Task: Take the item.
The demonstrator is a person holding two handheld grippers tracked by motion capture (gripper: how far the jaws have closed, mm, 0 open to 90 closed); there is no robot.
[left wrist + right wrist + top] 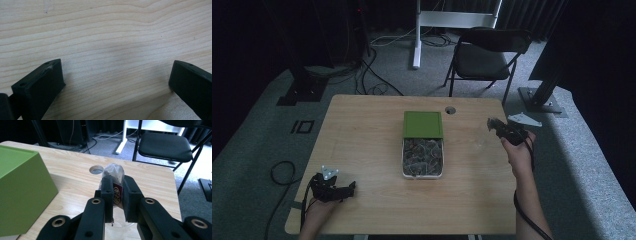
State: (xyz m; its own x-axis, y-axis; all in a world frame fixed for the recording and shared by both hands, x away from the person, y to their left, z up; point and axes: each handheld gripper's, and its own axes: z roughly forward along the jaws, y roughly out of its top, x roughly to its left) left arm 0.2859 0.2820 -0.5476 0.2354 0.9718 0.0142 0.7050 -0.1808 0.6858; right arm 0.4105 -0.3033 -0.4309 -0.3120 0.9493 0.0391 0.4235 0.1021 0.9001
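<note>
My right gripper (492, 123) hovers over the table's right side, shut on a small tea bag (114, 171) with a dark red tag (117, 193). The bag sticks up between the jaws of my right gripper (117, 185). Beneath them I see a pale translucent rim (117, 228), and I cannot tell what it belongs to. A white box (402, 161) in the table's middle holds several tea bags (422, 156), with its green lid (422, 124) just behind it. At the near left corner my left gripper (349, 189) rests open over bare wood, nothing between the jaws of my left gripper (117, 75).
The wooden table (362, 130) has a round cable hole (450, 110) behind the lid. A black folding chair (489, 52) and a white desk leg (416, 35) stand beyond the far edge. Cables trail over the floor at left.
</note>
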